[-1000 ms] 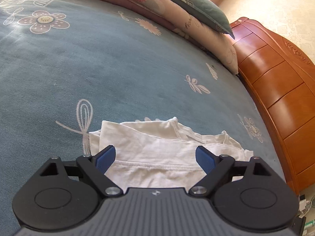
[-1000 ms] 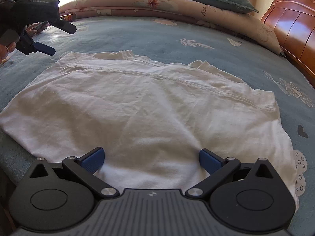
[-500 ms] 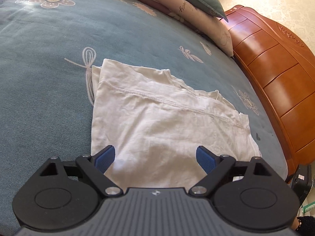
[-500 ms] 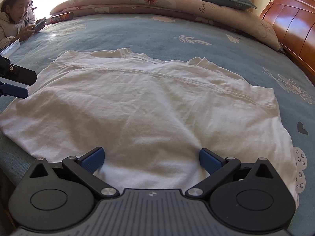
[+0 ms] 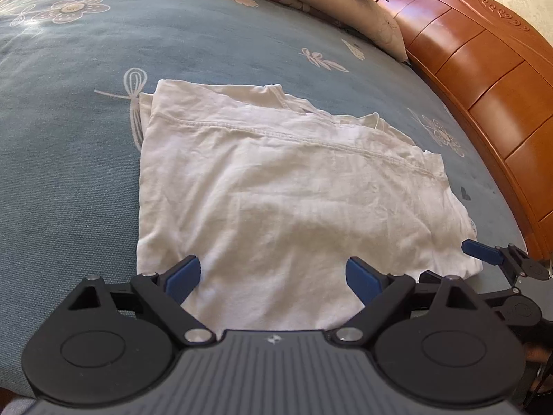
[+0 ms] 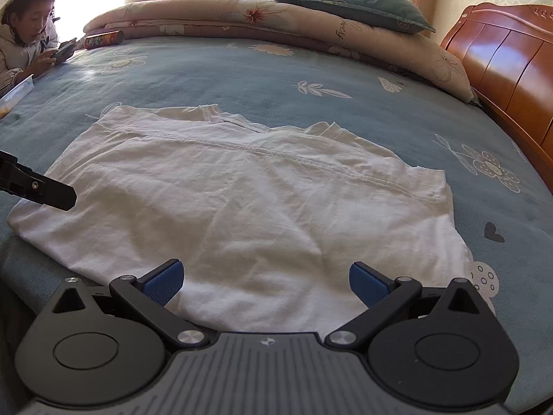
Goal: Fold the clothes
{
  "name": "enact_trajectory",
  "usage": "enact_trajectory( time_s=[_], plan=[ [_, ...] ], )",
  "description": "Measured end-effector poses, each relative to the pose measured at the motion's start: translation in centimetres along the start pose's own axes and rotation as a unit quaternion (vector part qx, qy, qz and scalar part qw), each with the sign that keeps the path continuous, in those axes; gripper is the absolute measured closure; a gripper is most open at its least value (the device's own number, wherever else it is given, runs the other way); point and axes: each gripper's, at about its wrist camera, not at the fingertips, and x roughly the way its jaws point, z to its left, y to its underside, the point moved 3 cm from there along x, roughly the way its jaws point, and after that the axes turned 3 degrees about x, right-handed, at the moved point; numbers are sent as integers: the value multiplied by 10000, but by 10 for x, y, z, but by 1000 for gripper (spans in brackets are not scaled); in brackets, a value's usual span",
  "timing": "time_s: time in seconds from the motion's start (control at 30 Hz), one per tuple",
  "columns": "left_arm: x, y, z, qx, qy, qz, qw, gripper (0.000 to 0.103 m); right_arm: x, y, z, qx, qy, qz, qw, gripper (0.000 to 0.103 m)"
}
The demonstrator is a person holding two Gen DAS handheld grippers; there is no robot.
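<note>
A white T-shirt (image 5: 290,186) (image 6: 242,204) lies folded flat on the blue flowered bed sheet (image 5: 69,145) (image 6: 242,79), its hem seam running across the upper part. My left gripper (image 5: 273,276) hovers over the shirt's near left edge, jaws wide open, nothing between the blue pads. My right gripper (image 6: 264,282) hangs over the shirt's near edge, also open and empty. The right gripper's blue pad (image 5: 480,250) shows at the right edge of the left wrist view. A black finger of the left gripper (image 6: 45,192) pokes in at the left of the right wrist view.
A rolled flowered quilt (image 6: 242,20) and green pillow (image 6: 345,1) lie along the far side. A wooden headboard (image 5: 484,79) (image 6: 511,65) borders the right. A person (image 6: 27,31) leans on the bed's far left corner beside a snack tube (image 6: 103,39).
The left gripper has pulled back toward the shirt's near edge, so more of the shirt shows in its view. In the right wrist view the left gripper dropped lower at the left; the right gripper rose slightly.
</note>
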Motion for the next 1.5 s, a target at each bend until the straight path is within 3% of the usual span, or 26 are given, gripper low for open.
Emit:
enact_trajectory(
  time_s=[0.43, 0.57, 0.77, 1.03, 1.13, 1.27, 1.37, 1.5],
  plan=[
    [3, 19, -16, -4, 161, 149, 9998, 12, -37, 10, -12, 125, 274, -182, 9994, 0],
    [-3, 15, -14, -80, 167, -83, 9998, 12, -43, 7, -11, 172, 226, -197, 9994, 0],
    [3, 23, -11, -272, 1, -65, 9996, 11, -50, -3, -10, 238, -13, -410, 9989, 0],
    [2, 25, -22, -162, -308, 37, 9994, 11, -11, -10, -10, 62, -90, -551, 9984, 0],
    [6, 25, -22, -110, -510, 89, 9986, 11, 14, -4, -15, 65, 13, -267, 9996, 0],
    [6, 27, -21, -65, -498, 25, 9987, 10, 31, 17, -25, 409, -243, 98, 9988, 0],
    [6, 24, -22, -177, -529, 68, 9984, 10, 23, 34, -27, 256, -283, -187, 9991, 0],
    [6, 11, -37, 49, -418, -70, 9991, 10, 14, 42, -34, 318, -250, -315, 9987, 0]
  ],
)
